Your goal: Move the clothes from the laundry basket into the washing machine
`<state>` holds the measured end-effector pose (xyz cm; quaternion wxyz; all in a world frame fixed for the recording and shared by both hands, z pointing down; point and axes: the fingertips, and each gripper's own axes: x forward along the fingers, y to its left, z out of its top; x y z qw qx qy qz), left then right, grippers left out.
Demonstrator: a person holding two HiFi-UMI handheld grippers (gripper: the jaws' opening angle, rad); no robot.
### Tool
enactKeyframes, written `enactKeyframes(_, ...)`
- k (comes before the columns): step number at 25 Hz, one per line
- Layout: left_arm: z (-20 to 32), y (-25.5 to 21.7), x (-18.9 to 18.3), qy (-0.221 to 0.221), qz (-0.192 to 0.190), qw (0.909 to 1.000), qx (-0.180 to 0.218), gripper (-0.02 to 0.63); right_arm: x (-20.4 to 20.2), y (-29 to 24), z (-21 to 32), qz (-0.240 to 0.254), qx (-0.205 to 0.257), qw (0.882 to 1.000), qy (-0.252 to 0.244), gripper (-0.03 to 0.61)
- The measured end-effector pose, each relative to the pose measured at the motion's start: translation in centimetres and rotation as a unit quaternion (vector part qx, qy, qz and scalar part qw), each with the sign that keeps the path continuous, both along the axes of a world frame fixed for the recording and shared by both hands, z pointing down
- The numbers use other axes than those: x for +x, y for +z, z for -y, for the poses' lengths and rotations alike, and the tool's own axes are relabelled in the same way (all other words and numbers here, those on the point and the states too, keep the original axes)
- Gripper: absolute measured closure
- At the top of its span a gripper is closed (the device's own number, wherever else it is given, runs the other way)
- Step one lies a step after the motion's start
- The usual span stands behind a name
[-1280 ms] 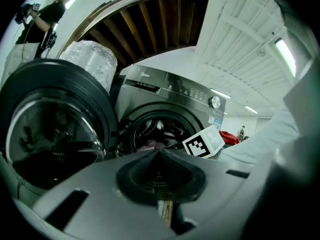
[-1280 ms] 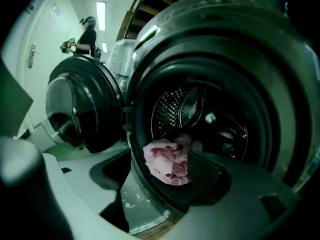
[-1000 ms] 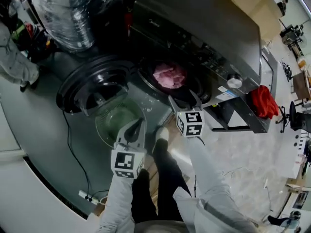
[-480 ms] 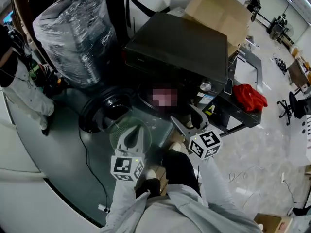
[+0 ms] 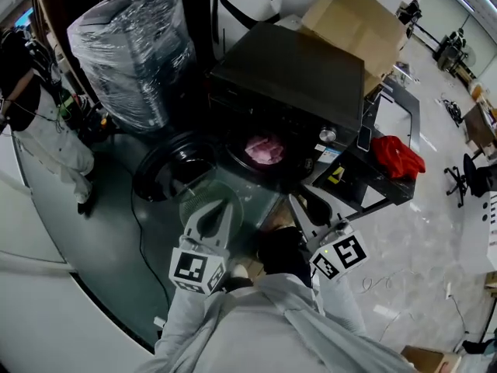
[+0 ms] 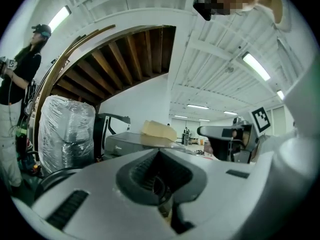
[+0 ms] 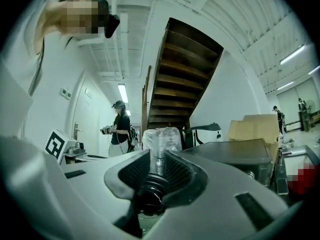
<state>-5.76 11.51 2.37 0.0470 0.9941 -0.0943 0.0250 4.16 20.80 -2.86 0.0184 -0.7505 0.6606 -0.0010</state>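
Head view, looking steeply down on a front-loading washing machine [image 5: 295, 76]. Pink clothes [image 5: 265, 149] inside the drum, with the round door [image 5: 175, 165] swung open to the left. Pale green laundry basket [image 5: 194, 195] on the floor just below the door, partly behind the left claw [image 5: 223, 206]. Left claw closed completely, with nothing in it. Right claw [image 5: 303, 208] just closing, now down to a narrow gap, likewise with nothing in it. Both claws level in front of the machine, apart from the drum. Red cloth [image 5: 397, 155] right of the machine. Plastic-wrapped bundle [image 5: 136, 53] behind the door.
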Motion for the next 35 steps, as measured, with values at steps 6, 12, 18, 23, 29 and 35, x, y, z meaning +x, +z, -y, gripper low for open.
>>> enactKeyframes(6,-2.3,0.1,-0.7,0.007,0.002,1.0,0.001,0.595,-0.3,-0.4,-2.0,-0.008,0.008,1.0,0.004,0.541)
enactKeyframes(12,-2.9,0.3,0.1,-0.004,0.003,1.0,0.007,0.595,1.1,0.8,-3.4,0.003,0.009,1.0,0.013,0.561)
enactKeyframes(18,-3.2,0.1,0.6,-0.013,0.007,0.9997,0.018,0.595,2.0,0.8,-4.2,0.015,0.02,1.0,0.014,0.561)
enactKeyframes(23,-3.3,0.2,0.7,-0.017,0.013,0.9995,0.021,0.595,2.3,0.8,-4.1,0.022,0.03,0.999,0.017,0.561)
enactKeyframes(29,-2.8,0.6,-0.5,-0.025,0.013,0.9995,0.014,0.595,1.3,1.4,-3.5,0.019,0.022,1.0,0.01,0.561)
enactKeyframes(35,-2.3,1.1,-1.8,-0.038,0.016,0.9992,0.004,0.595,0.7,2.1,-3.1,0.027,0.015,1.0,0.004,0.561)
